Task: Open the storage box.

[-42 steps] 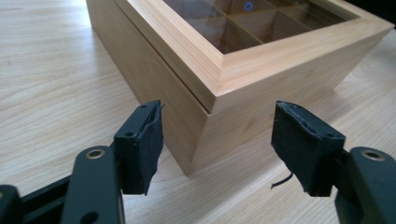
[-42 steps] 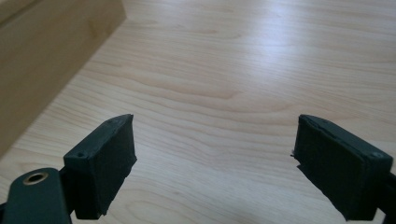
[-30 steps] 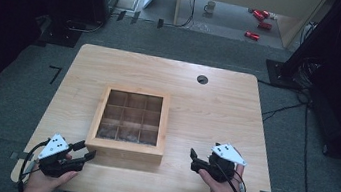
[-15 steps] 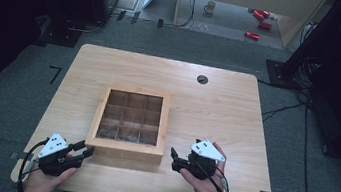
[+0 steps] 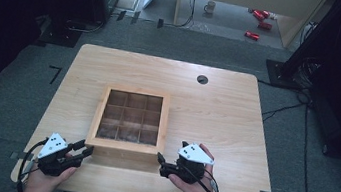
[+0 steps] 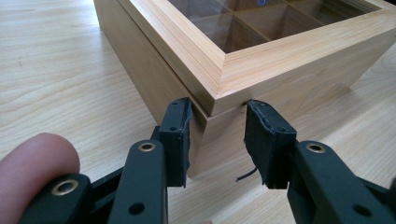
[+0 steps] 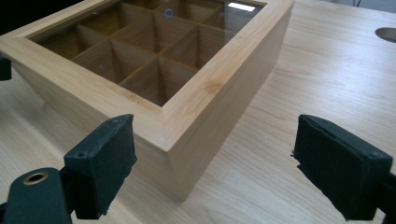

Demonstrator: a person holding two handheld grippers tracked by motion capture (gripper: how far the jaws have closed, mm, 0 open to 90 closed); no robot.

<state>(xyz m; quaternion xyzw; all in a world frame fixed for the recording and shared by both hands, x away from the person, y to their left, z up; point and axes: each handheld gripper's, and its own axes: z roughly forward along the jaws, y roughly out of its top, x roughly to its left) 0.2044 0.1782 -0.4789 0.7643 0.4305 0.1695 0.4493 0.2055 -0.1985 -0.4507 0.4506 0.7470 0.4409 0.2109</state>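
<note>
The wooden box (image 5: 129,120) with a glass-paned lid and nine compartments sits near the middle of the worktop (image 5: 216,112), towards the person's edge. The left hand-held gripper (image 5: 80,153) has just been closing, and its pads (image 6: 180,135) now clamp the box's near left corner, right at the seam under the lid; whether they bear on the lid or the base is hard to tell. That grip probably steadies the box for opening. The right hand-held gripper (image 5: 161,161) has slid in from the right since a second ago and stands with jaws wide, the near right corner between them and untouched. Farther off, a round cable hole (image 5: 202,79) marks the worktop, and red items (image 5: 259,22) lie on the floor. Nothing blocks either corner.
</note>
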